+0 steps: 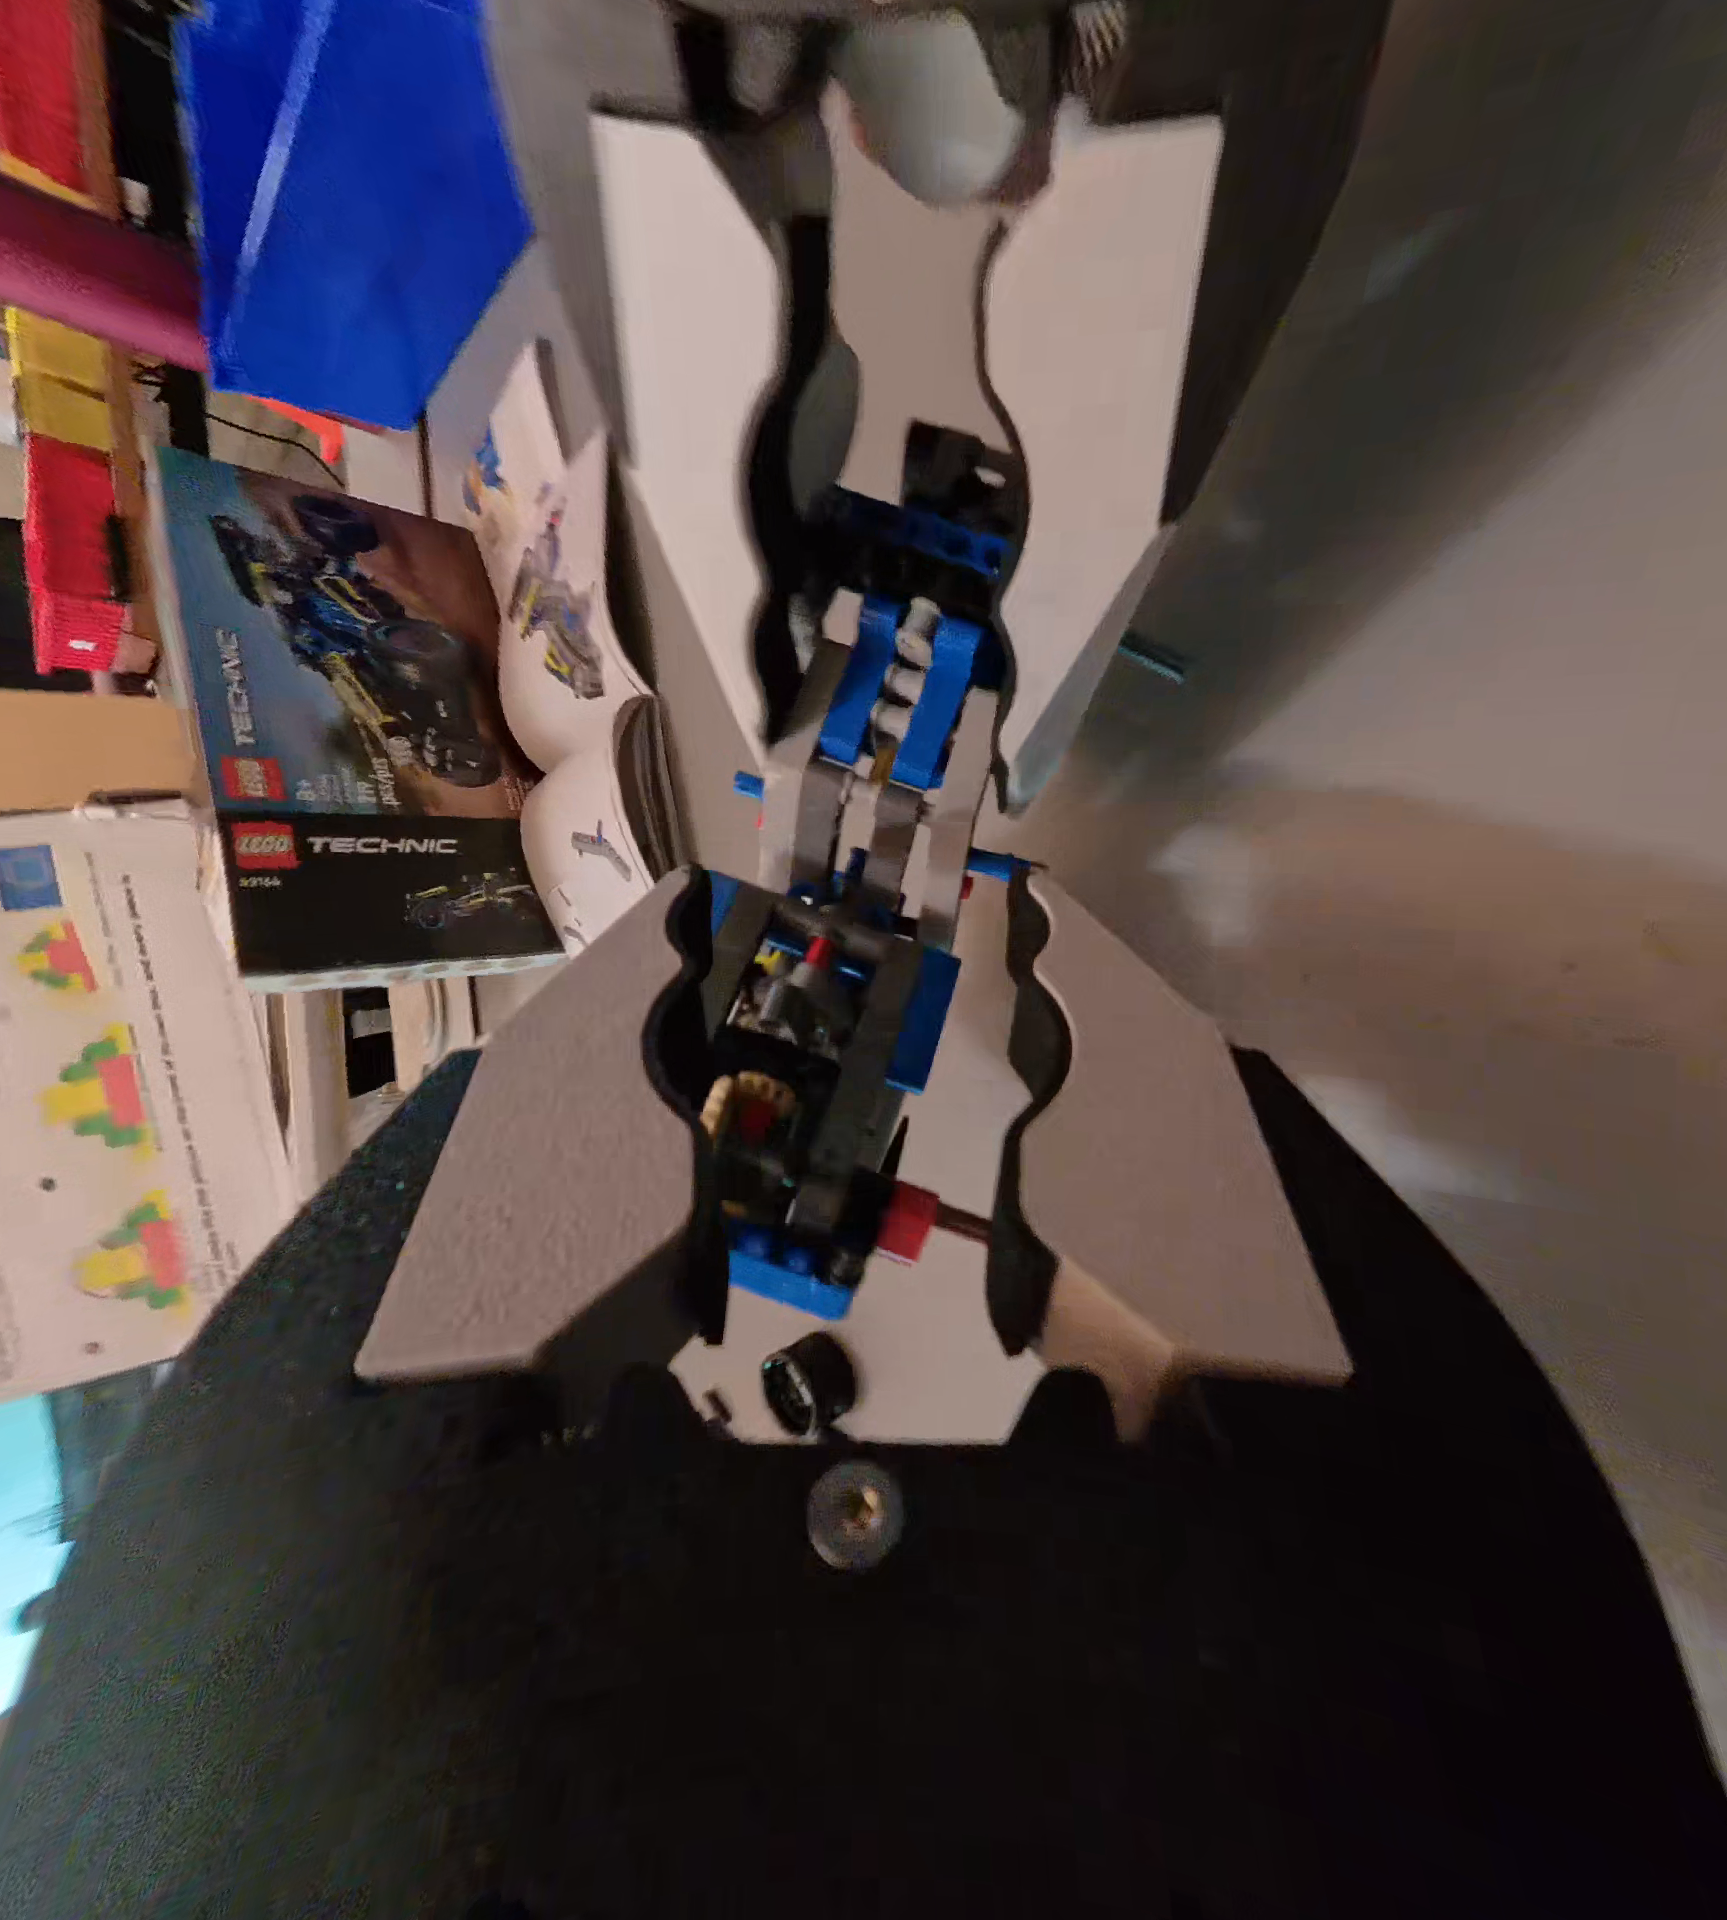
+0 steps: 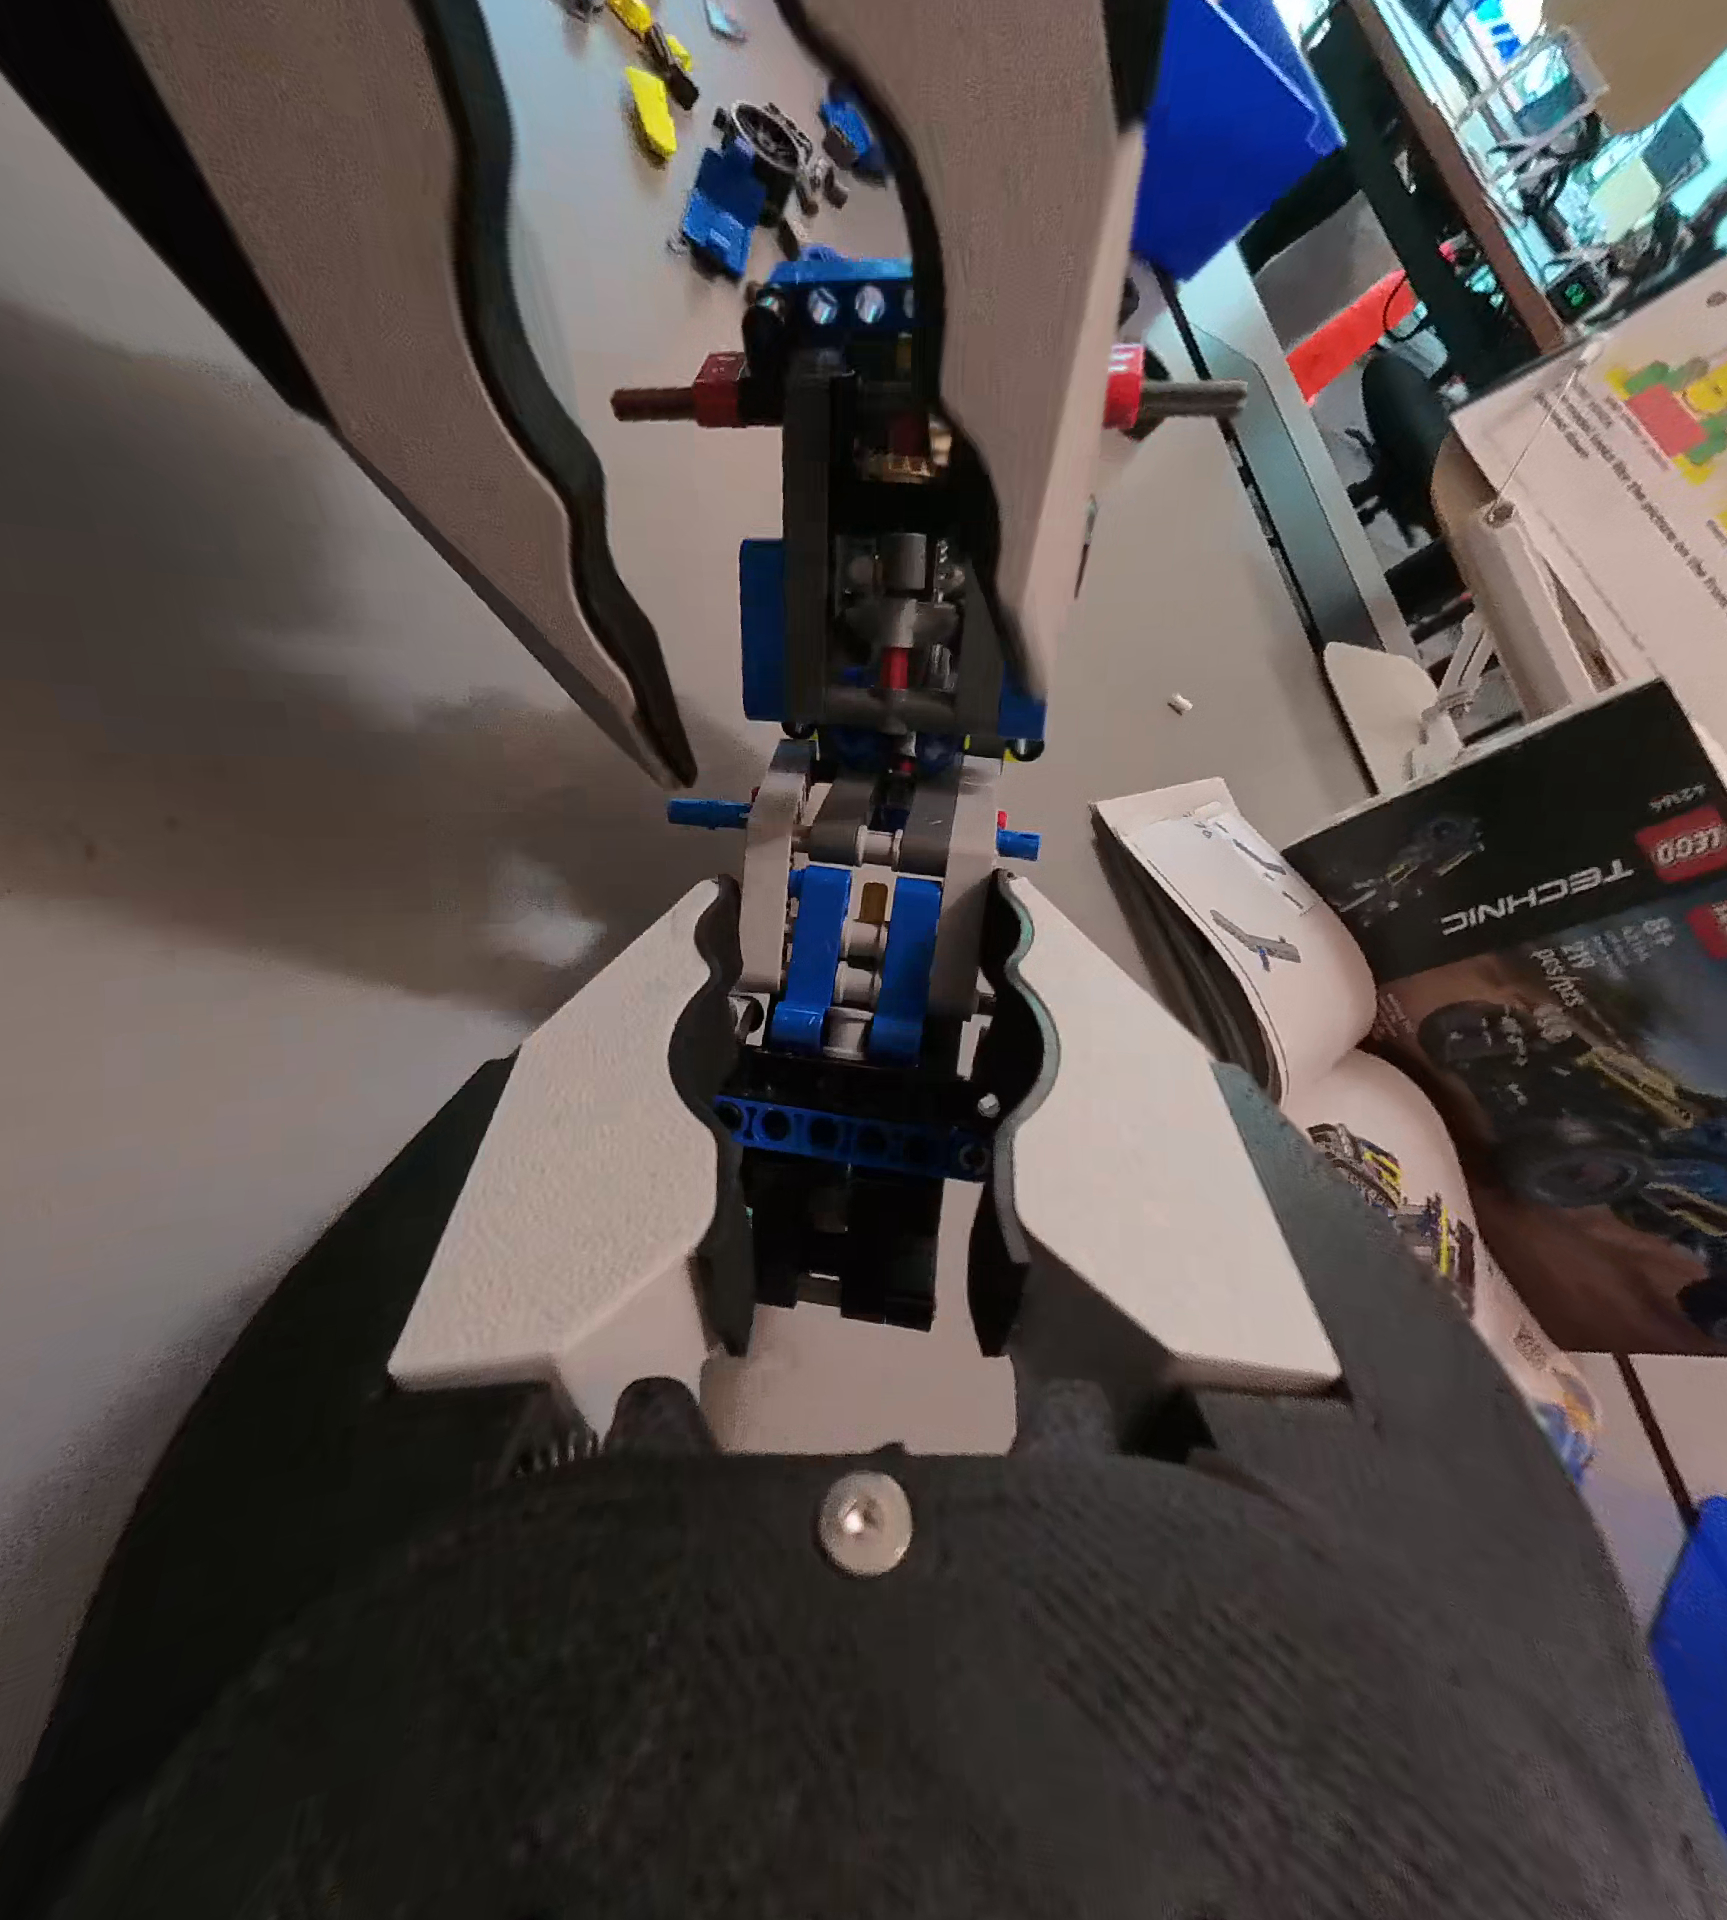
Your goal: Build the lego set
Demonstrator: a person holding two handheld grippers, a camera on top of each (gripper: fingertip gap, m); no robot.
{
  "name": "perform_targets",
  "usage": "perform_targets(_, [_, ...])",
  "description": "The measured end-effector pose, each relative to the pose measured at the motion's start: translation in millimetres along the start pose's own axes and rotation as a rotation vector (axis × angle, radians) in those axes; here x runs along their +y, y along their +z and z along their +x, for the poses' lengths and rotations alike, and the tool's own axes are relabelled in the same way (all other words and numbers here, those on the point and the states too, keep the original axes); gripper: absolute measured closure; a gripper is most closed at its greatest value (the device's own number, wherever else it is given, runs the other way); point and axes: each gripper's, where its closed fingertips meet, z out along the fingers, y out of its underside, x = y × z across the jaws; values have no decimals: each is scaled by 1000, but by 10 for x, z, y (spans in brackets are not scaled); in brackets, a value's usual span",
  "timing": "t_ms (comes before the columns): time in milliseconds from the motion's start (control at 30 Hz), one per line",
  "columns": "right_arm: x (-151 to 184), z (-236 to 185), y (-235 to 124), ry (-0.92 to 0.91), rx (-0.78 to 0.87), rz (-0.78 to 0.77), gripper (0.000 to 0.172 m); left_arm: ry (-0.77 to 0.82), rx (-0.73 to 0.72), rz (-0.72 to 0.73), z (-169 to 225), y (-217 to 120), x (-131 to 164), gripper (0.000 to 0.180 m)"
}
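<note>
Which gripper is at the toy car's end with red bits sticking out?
The left gripper; the red-capped axle crosses between its fingers. The right gripper's end of the toy car shows two blue arms.

A half-built brick vehicle chassis [image 2: 880, 790] of blue, black and grey beams hangs stretched between the two grippers, lifted off the pale tabletop [image 2: 215, 1039]. Its near end in the right wrist view is a black block crossed by a blue holed beam [image 2: 843, 1127], with two blue levers side by side just beyond. The far end is a black frame holding a tan gear [image 1: 750, 1107], a grey shaft and a red pin. A dark axle with red bushes [image 2: 719, 400] sticks out to both sides there. Small blue pins jut left and right at mid-length.
</note>
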Motion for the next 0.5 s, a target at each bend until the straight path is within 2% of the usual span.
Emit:
perform_targets(33, [-11,-18,-8,-9,-1,5,126,35,7,-35,24,35,17,126])
perform_targets(133, [15,-38,-26,-67,24,-4,126,131,-9,-93,45,95,23,130])
perform_targets(267, [36,-85,-34,-130,34,-22,127,168,17,-138,109,158,5,128])
perform_targets(500, [95,-91,-81,-199,33,-24,126,166,41,-76,187,165,-117,131])
